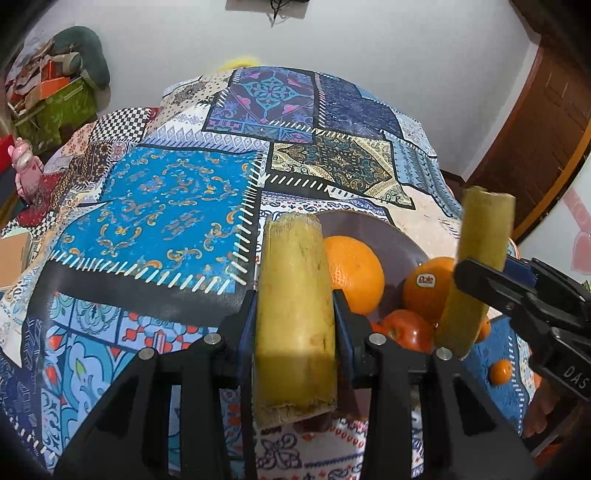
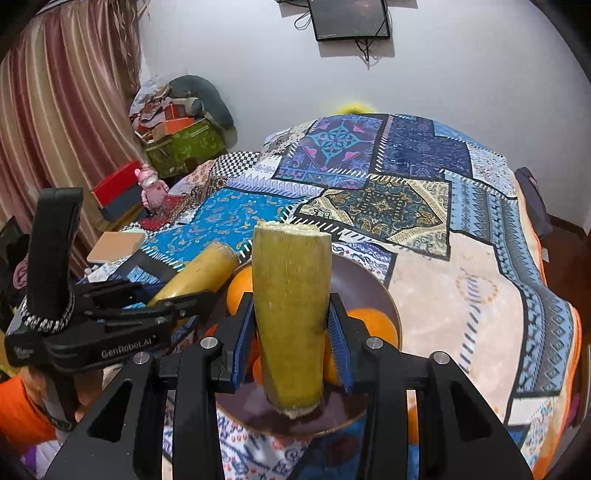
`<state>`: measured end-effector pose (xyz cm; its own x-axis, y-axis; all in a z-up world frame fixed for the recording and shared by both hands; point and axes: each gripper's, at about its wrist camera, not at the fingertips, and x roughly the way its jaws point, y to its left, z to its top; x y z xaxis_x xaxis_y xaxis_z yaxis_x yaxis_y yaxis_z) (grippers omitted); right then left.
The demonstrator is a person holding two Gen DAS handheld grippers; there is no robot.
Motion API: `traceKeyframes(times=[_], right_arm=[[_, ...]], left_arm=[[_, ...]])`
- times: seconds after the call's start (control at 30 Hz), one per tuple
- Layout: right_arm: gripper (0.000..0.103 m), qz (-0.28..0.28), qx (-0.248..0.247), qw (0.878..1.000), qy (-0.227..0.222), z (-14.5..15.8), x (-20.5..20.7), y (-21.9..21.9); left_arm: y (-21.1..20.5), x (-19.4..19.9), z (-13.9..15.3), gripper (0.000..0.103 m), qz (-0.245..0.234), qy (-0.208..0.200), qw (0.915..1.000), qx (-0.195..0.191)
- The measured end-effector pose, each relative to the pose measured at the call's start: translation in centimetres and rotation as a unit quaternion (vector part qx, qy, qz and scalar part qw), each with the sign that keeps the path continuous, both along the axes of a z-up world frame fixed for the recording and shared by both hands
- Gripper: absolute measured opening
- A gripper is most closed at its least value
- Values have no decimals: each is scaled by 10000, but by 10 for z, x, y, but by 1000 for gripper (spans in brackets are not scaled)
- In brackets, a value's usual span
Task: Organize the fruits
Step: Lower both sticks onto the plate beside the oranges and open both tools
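Note:
My left gripper (image 1: 295,314) is shut on a thick yellow-green cane piece (image 1: 295,317), held upright just left of the dark bowl (image 1: 373,225). My right gripper (image 2: 291,328) is shut on a second cane piece (image 2: 291,306), held over the bowl (image 2: 365,288). The bowl holds oranges (image 1: 354,273), one with a sticker (image 1: 428,284), and a tomato (image 1: 410,328). The right gripper and its piece (image 1: 480,266) show at the right of the left wrist view. The left gripper (image 2: 110,325) and its piece (image 2: 199,273) show at the left of the right wrist view.
The bowl sits on a patchwork cloth (image 1: 159,206) covering a table. A small orange (image 1: 500,371) lies on the cloth to the right. A pink toy (image 2: 151,188), boxes (image 2: 184,144) and a curtain (image 2: 55,129) stand beyond the left edge. A screen (image 2: 349,18) hangs on the wall.

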<state>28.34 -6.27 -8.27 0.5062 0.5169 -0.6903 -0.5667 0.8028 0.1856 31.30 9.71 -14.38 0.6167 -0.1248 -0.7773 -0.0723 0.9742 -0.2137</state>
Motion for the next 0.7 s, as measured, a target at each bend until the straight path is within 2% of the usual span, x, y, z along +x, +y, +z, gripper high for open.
traceKeyframes(times=[0.5,0.7], right_arm=[[35,-31,-238,9988,416,-22,26,23],[35,-149,-94,9978,643,-27,33,22]], left_arm=[[-5,8,-5,38,16,18,10000,96],[-4,6,-12,39,20,126,9997,202]])
